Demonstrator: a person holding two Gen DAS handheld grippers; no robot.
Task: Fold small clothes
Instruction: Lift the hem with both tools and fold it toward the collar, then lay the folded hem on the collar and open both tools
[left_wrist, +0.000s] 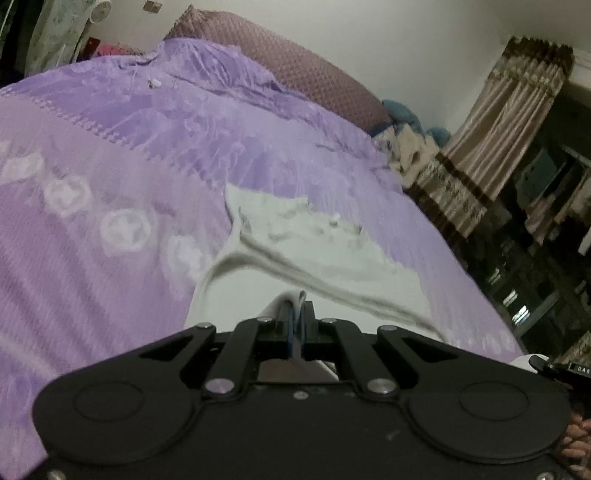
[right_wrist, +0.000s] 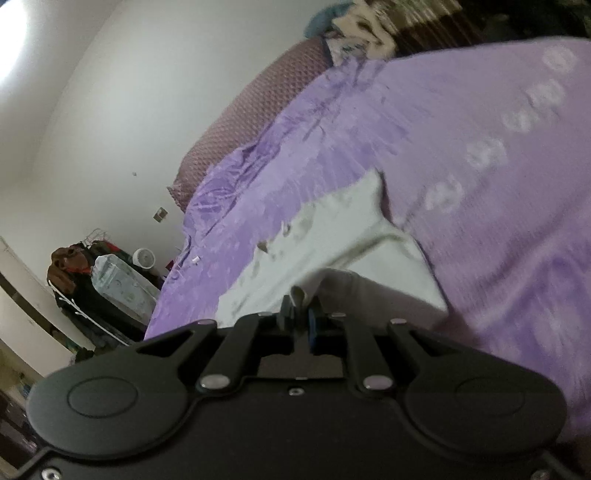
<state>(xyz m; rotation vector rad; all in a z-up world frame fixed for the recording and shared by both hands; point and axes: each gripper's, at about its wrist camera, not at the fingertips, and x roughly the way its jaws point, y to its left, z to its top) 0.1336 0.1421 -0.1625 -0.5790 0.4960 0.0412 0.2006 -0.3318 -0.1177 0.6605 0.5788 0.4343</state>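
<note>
We have a small pale grey-white knitted garment (left_wrist: 295, 243) pinched at two points of its near edge, the rest of it spreading away ahead of both sets of jaws over the lilac patterned bedspread (left_wrist: 110, 155); our left gripper (left_wrist: 297, 317) is clenched on a raised tuft of that fabric, which stands up just between and ahead of its closed blue-padded tips; our right gripper (right_wrist: 301, 314) is likewise closed down on a small fold of the same cloth (right_wrist: 332, 229), a nub of it poking up between the tips. The relation that matters for the coming move, as we judge it, is that the free body of the garment lies forward of both jaws and sags down to the bed, with its far edge resting flat well ahead; the edge strung between our two grips seems to run crosswise to the way the jaws point, so a fold would carry that held edge forward over the part beyond. Neither hand looks clearly nearer to the far edge, though the blur makes this hard to settle; beyond the garment a long mauve quilted bolster (left_wrist: 295, 62) lies along the wall, well ahead of the jaws.
</note>
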